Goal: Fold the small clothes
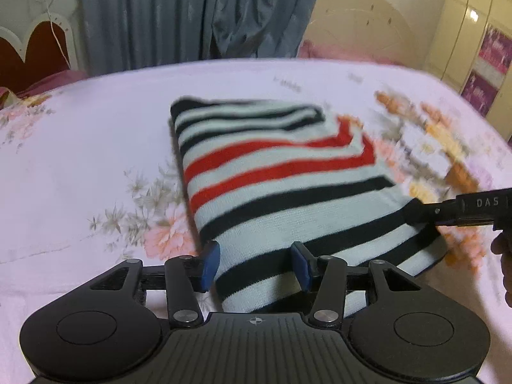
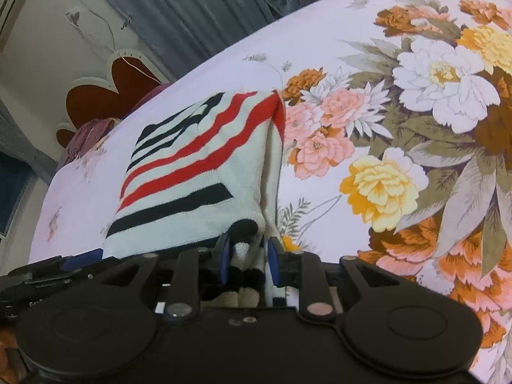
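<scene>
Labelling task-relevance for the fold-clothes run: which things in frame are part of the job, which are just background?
In the job:
- striped knit garment, partly folded
- left gripper, jaws astride its near edge
- right gripper, bunched fabric between its pads

Just there:
- floral bedsheet
- grey curtain
- heart-shaped headboard
- wardrobe

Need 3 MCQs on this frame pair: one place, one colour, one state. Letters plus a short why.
1. The striped garment lies on:
A. a floral bedsheet
B. a wooden floor
C. a chair

2. Stripe colours on its pale knit:
A. green and yellow
B. red and black
C. blue only

3. The right gripper is:
A. wide open above the bed
B. holding a hanger
C. closed on the garment's bunched edge

Answers:
1 A, the bedsheet with printed flowers surrounds it.
2 B, red and black bands show in both views.
3 C, knit fabric sits pinched between its blue fingers.
</scene>
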Tool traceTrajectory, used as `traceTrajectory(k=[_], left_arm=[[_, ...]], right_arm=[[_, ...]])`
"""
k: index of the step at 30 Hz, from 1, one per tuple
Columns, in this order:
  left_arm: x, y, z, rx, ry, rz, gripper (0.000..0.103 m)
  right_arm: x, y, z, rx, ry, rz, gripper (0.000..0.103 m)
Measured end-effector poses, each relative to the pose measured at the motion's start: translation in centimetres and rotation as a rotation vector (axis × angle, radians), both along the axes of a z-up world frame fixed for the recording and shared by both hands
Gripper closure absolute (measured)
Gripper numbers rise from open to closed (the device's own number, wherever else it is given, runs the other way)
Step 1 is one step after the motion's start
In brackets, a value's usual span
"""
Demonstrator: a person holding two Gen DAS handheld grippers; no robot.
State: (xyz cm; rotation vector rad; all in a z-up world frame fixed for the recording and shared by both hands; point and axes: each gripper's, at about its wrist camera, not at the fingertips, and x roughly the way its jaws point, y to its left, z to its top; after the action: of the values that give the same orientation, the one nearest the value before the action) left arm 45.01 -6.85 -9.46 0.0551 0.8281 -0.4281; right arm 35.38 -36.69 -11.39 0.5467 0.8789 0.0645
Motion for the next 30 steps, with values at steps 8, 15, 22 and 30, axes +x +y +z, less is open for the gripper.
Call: traceTrajectory(k=[8, 15, 22, 30], left_arm=[[1.8, -2.2, -0.9, 0.007, 0.006, -0.046, 0.055], [5.0, -1.3, 1.5, -0.051, -0.089, 0.0, 0.055], [12.3, -3.6, 0.2, -0.033, -0.068, 0.002, 0.055], [12.6, -4.2, -3.0, -0.016, -0.016, 0.01, 0.055]], right_arm=[[3.7, 3.6, 1.2, -0.273, 0.004, 0.166, 0.103], [5.9, 2.2, 3.6, -0.277, -0.121, 0.103, 0.087], [14.6, 3.0, 2.5, -0.296, -0.114, 0.125, 0.093], [14.9, 3.0, -0.5, -0.434, -0.012, 0.087, 0.102]])
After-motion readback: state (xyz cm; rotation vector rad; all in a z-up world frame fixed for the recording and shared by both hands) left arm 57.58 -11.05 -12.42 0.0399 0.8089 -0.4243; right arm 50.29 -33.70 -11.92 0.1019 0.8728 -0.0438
